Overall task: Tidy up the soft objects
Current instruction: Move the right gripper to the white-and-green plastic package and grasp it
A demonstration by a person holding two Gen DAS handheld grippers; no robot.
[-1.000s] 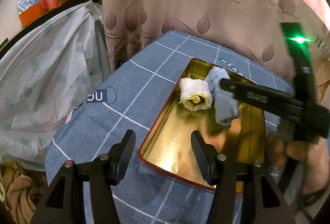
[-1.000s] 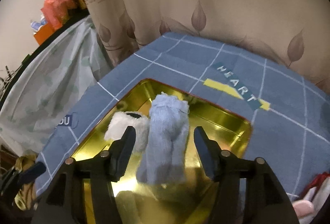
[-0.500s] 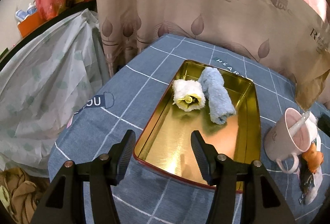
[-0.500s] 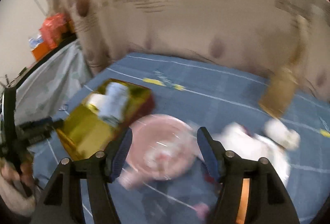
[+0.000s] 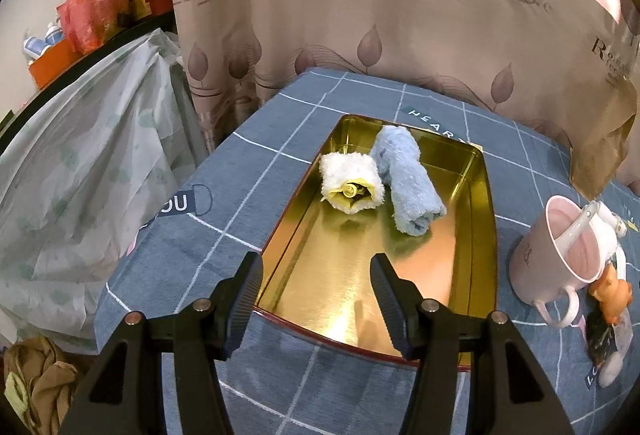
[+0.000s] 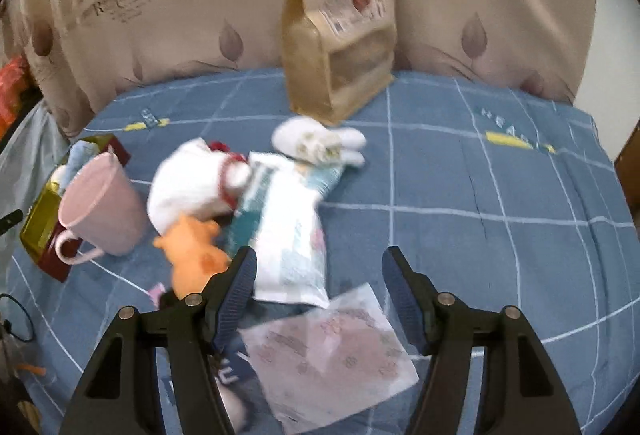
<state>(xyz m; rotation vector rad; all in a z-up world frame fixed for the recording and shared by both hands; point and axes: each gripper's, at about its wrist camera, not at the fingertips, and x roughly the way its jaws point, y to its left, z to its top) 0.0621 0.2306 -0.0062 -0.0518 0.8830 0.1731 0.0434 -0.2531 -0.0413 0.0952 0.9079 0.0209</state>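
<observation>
Soft objects, left wrist view: a white-and-yellow rolled towel (image 5: 352, 183) and a blue rolled towel (image 5: 407, 179) are seen lying side by side, touching, in the far half of the gold tray (image 5: 482, 235), which rests on the blue checked bench (image 5: 224, 191). The left claw (image 5: 316, 305) is held over the tray's near rim with its jaws apart and nothing between them. A pink mug (image 5: 560, 259) with a spoon in it stands just right of the tray; an orange plush toy (image 5: 610, 291) is seen beside the mug.

Right wrist view (somewhat blurred): the right claw (image 6: 318, 299) is seen with jaws apart, having just been opening, nothing gripped. Under it lie a clear printed packet (image 6: 332, 351) and a white-and-teal pouch (image 6: 286, 231). Left of these are the orange plush toy (image 6: 194, 255), a white plush toy (image 6: 192, 183) and the pink mug (image 6: 100, 211); the gold tray (image 6: 38, 231) lies beyond the mug. A white slipper-like plush (image 6: 316, 143) lies before an upright kraft paper bag (image 6: 338, 27).
</observation>
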